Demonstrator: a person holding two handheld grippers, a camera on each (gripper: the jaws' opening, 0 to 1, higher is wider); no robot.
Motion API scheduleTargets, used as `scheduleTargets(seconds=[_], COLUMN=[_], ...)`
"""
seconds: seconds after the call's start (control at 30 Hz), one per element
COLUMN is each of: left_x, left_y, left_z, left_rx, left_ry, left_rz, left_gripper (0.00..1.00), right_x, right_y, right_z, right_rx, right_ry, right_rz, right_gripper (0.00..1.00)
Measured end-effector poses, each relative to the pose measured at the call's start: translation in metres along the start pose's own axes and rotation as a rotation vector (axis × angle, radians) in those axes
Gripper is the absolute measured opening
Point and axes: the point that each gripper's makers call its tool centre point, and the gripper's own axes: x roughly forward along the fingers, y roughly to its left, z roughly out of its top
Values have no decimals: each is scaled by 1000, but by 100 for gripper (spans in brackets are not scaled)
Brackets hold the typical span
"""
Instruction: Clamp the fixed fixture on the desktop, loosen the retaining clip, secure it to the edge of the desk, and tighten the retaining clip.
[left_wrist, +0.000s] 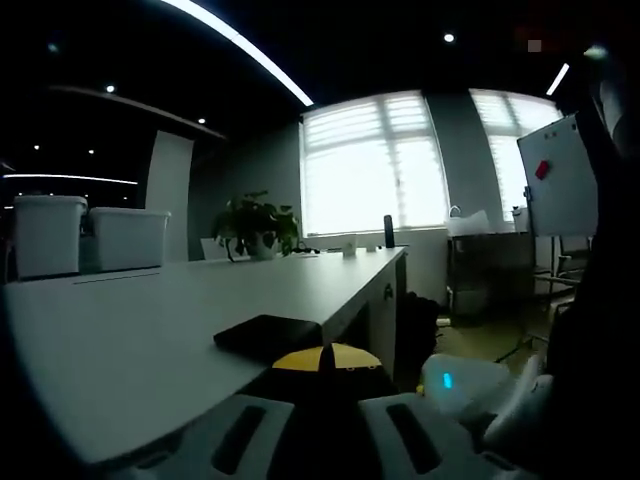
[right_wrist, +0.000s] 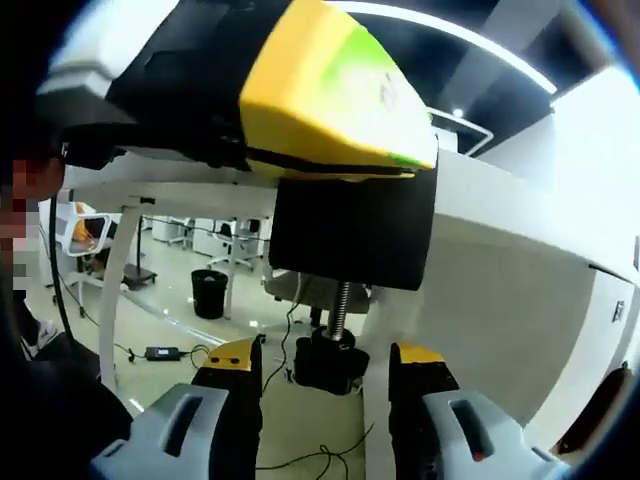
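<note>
The fixture, a clamp with a yellow body (left_wrist: 325, 357) (right_wrist: 330, 100), sits at the near edge of the white desk (left_wrist: 150, 330). Its flat black upper pad (left_wrist: 268, 335) lies on the desktop. Seen from below in the right gripper view, its black lower plate (right_wrist: 350, 235) is under the desk's edge, with a threaded screw (right_wrist: 340, 300) and a black knob (right_wrist: 328, 365) hanging from it. My left gripper (left_wrist: 325, 420) is shut on the yellow body. My right gripper (right_wrist: 325, 362) is open, its yellow-tipped jaws either side of the knob with small gaps.
Two white bins (left_wrist: 90, 235) stand at the desk's far left and a potted plant (left_wrist: 255, 225) at its far end. A whiteboard (left_wrist: 555, 180) stands to the right. Under the desk are cables (right_wrist: 160, 352), a black waste bin (right_wrist: 208, 292) and a white desk leg (right_wrist: 115, 290).
</note>
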Motion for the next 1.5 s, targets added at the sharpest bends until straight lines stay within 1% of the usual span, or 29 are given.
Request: scheduleTargets(seconds=[0.03,0.07,0.1,0.17,0.23,0.27,0.37,0.47,0.53,0.6,0.67,0.73,0.77,0.8,0.87,0.93,0.97,1.07,1.1,1.13,1.17,1.2,1.3,1.37,1.5], left_x=[0,0,0,0,0,0,0,0,0,-1,-1,0,0,0,0,0,1,1,0,0,0,0,1,1,2], left_y=[0,0,0,-1,-1,-1,-1,-1,-1,-1,0,2,2,3,3,3,3,3,5,5,6,6,7,7,8], left_z=[0,0,0,0,1,1,1,0,0,-1,-1,-2,-2,-2,-3,-3,-3,-3,-4,-5,-5,-5,-6,-6,-7], left_rx=[0,0,0,2,1,1,0,4,11,14,12,13,14,10,7,4,9,22,25,32,35,40,48,51,46], left_ry=[-1,-1,-2,-3,-6,-6,-7,-6,-2,4,4,7,9,11,17,21,26,35,39,43,46,50,61,69,70], left_rz=[0,0,0,1,1,1,1,2,7,14,17,23,23,25,26,27,28,35,39,42,45,48,53,58,64], left_gripper=[1,1,1,1,1,1,1,1,1,1,1,1,1,1,1,1,1,1,1,1,1,1,1,1,1], right_x=[0,0,1,3,4,5,5,4,4,5,7,8,9,8,8,5,4,3,3,3,3,1,-1,1,-1], right_y=[0,0,1,1,1,0,-4,-4,-4,-1,5,7,8,10,14,18,19,22,22,25,26,26,30,28,28], right_z=[1,1,5,7,9,8,7,6,6,5,6,7,7,7,7,8,8,8,8,8,10,11,10,9,8], right_rx=[-13,-14,-20,-36,-61,-65,-51,-29,0,-11,5,-43,-47,-41,-68,-51,-67,-73,-81,-64,-64,-90,-79,-105,-105], right_ry=[-3,-4,-22,-30,-32,-24,-15,-3,4,4,-6,3,1,-3,-21,-32,-32,-42,-48,-50,-58,-75,-77,-87,-98], right_rz=[0,-1,3,2,-1,-9,-18,-10,2,35,108,174,208,259,348,438,476,559,571,601,640,667,770,807,860], right_gripper=[39,39,38,33,29,27,27,26,26,25,25,24,24,24,24,24,24,24,24,24,24,24,24,24,24])
